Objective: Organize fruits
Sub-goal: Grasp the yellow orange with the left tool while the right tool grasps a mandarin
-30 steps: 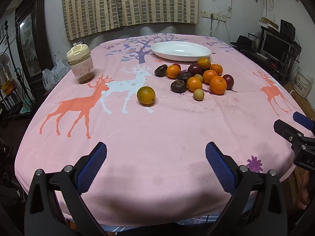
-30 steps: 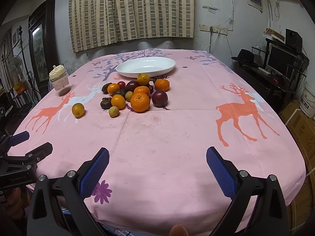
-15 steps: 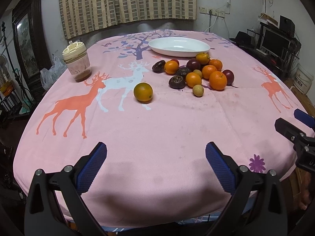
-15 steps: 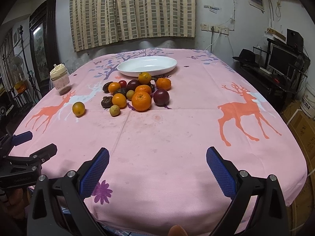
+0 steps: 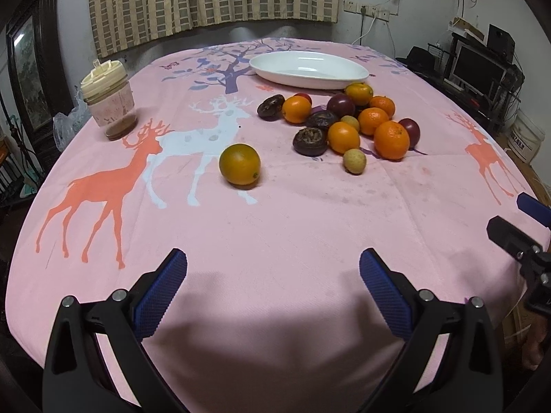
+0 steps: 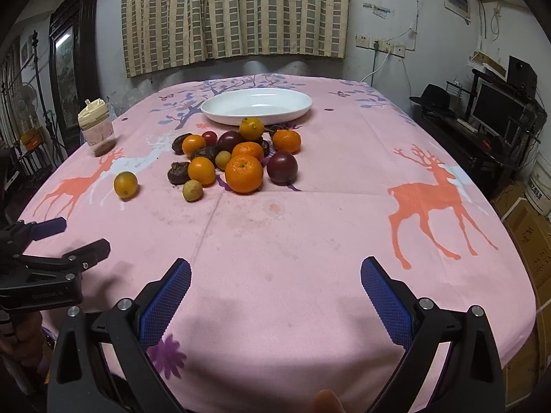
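Your left gripper (image 5: 273, 275) and right gripper (image 6: 275, 282) both hang spread wide and empty over the tablecloth (image 5: 275, 213). The fruit pile (image 5: 347, 124) sits beside the white dish (image 5: 308, 70).

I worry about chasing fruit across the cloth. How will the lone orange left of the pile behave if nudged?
The lone orange looks round and sits free on the flat tablecloth, so it will probably roll. Its skin seems smooth and firm, so it may slip from an off-centre grip.

Both views near edge, facing shared fruit pile (image 5: 347, 120)
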A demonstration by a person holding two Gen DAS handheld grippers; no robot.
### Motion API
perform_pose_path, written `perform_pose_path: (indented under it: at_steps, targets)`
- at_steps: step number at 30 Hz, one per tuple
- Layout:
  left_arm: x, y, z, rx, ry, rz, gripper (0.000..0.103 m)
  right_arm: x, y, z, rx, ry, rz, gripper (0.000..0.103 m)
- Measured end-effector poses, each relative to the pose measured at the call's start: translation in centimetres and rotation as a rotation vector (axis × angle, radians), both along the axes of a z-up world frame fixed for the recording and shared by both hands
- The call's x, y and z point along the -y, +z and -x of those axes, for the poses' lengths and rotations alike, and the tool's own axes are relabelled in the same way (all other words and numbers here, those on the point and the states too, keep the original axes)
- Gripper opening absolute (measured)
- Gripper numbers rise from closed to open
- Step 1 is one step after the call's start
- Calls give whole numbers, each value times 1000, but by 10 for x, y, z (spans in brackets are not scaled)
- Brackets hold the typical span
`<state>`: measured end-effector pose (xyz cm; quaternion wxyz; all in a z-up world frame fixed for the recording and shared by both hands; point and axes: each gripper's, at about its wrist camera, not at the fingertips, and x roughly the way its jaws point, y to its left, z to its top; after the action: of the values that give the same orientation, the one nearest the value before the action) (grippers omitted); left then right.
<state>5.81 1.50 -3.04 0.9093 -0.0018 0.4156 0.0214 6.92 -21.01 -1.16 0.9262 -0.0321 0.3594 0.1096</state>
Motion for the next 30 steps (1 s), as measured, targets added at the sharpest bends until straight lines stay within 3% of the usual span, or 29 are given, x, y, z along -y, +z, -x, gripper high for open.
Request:
perform_pose_path:
  at_steps: [4, 7, 9, 11, 15, 20, 23, 27, 28, 30]
  targets:
    - [-26, 0, -16, 15, 5, 19, 98, -11, 6, -28, -12, 14, -13, 99]
    - [-45, 1, -28, 41, 12, 27, 98, -25, 3, -58, -42, 35, -8, 83]
    - [-53, 1, -36, 47, 2, 48, 98, -31, -3, -76, -79, 48, -20, 67]
    - [-60, 1, -42, 52, -30, 75, 98, -38, -10, -93, -120, 65, -30, 59]
    - [-71, 1, -51, 46, -85, 109, 98, -52, -24, -118, -167, 71, -3, 58]
    - [-75, -2, -66, 35, -130, 91, 98, -58, -34, -135, -211, 63, -6, 58]
    - [-74, -4, -74, 21, -157, 102, 98, -61, -39, -142, -229, 75, -9, 49]
    - [-69, -4, -83, 15, -188, 116, 98, -60, -40, -146, -236, 77, -10, 45]
    - [-67, -5, -84, 16, -191, 116, 95, -59, -40, -145, -236, 78, -13, 44]
    - [-64, -5, -87, 10, -206, 112, 75, -55, -37, -142, -233, 77, -26, 44]
